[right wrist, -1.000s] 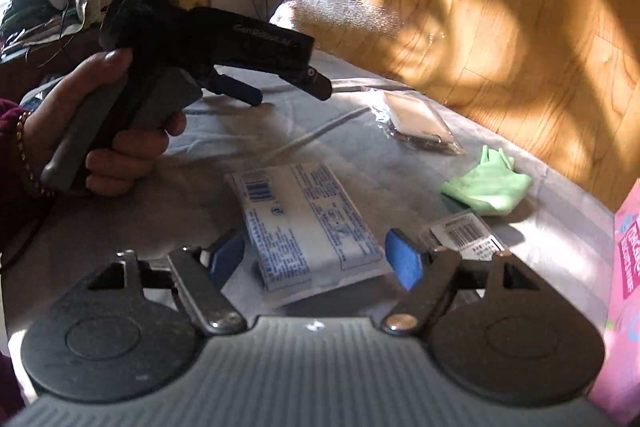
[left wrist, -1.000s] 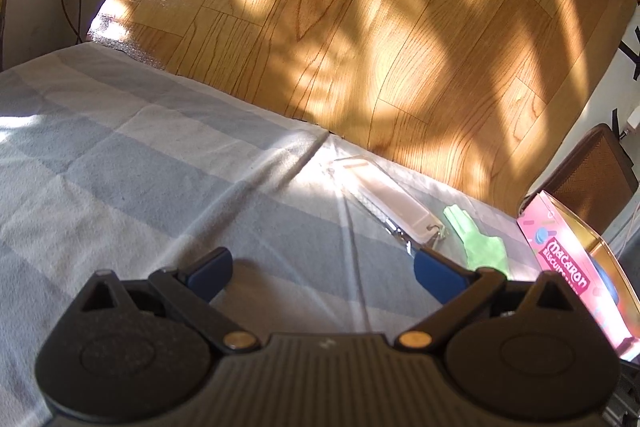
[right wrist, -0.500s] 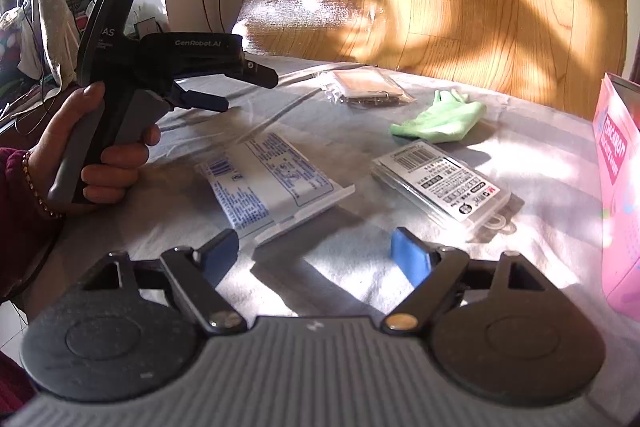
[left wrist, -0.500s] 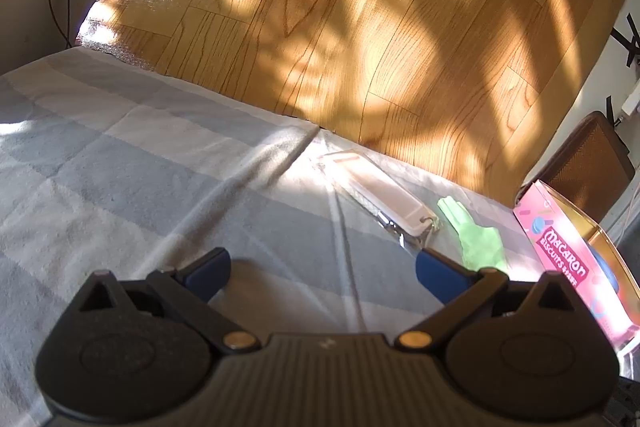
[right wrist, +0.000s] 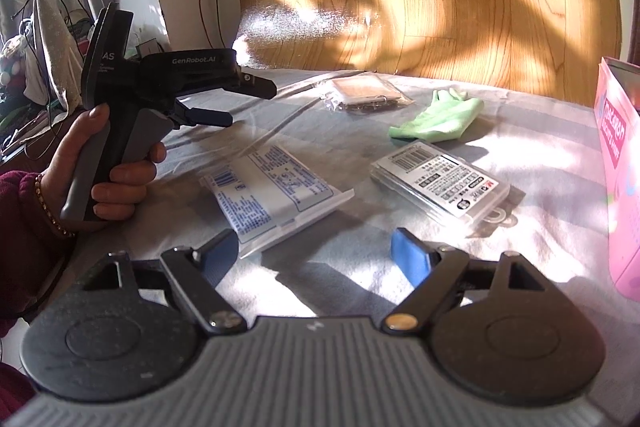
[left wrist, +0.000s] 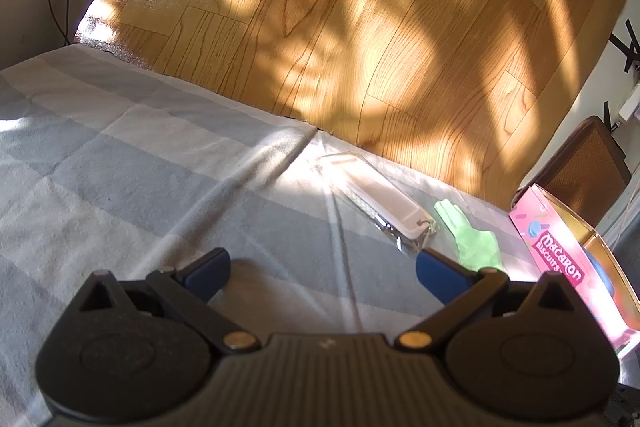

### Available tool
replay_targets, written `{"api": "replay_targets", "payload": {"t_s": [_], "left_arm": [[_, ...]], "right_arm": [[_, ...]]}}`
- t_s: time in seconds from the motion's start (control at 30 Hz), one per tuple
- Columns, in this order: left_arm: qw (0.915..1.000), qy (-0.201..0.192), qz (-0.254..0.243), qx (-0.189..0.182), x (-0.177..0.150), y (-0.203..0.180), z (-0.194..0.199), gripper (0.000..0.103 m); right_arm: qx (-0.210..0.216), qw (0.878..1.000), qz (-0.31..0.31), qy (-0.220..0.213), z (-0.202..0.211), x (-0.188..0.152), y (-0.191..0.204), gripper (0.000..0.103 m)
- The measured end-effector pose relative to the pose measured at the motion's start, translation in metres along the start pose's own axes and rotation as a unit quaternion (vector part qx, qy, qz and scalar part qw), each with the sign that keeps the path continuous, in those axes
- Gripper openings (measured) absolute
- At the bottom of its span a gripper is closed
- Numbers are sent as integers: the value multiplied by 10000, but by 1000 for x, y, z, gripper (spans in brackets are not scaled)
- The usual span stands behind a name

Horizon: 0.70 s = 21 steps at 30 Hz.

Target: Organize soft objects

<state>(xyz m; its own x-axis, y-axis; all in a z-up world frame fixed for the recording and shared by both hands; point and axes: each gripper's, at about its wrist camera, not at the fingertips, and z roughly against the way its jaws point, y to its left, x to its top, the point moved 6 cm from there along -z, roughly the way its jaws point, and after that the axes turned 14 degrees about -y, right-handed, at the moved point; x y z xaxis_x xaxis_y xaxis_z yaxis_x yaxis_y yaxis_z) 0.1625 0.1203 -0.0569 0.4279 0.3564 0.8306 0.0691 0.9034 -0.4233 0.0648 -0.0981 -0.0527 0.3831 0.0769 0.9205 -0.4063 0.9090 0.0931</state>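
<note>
Both jaws stand wide with nothing between them: the right hand-held gripper hangs over the near edge of the cloth-covered counter, just short of the white printed packet. The left hand-held gripper hovers apart. The green glove, perhaps a cloth, lies toward the far edge, beside the clear pouch.

Grey-and-white checked cloth over the table, backed by a panel of honey-orange wood grain dappled with leaf shadow. Pale green glove at the far right, beside a pink box lettered in red; white packet printed in blue, clear packet labelled black on white. Blue pads on black-and-grey gripper bodies, maroon sleeve at the left.
</note>
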Motion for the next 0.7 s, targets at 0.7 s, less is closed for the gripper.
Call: {"api": "replay_targets", "payload": {"t_s": [0.7], "left_arm": [[9992, 91, -375, 131, -5, -7, 3, 102]], "right_arm": [[-256, 9986, -151, -431, 21, -1, 4, 85]]}}
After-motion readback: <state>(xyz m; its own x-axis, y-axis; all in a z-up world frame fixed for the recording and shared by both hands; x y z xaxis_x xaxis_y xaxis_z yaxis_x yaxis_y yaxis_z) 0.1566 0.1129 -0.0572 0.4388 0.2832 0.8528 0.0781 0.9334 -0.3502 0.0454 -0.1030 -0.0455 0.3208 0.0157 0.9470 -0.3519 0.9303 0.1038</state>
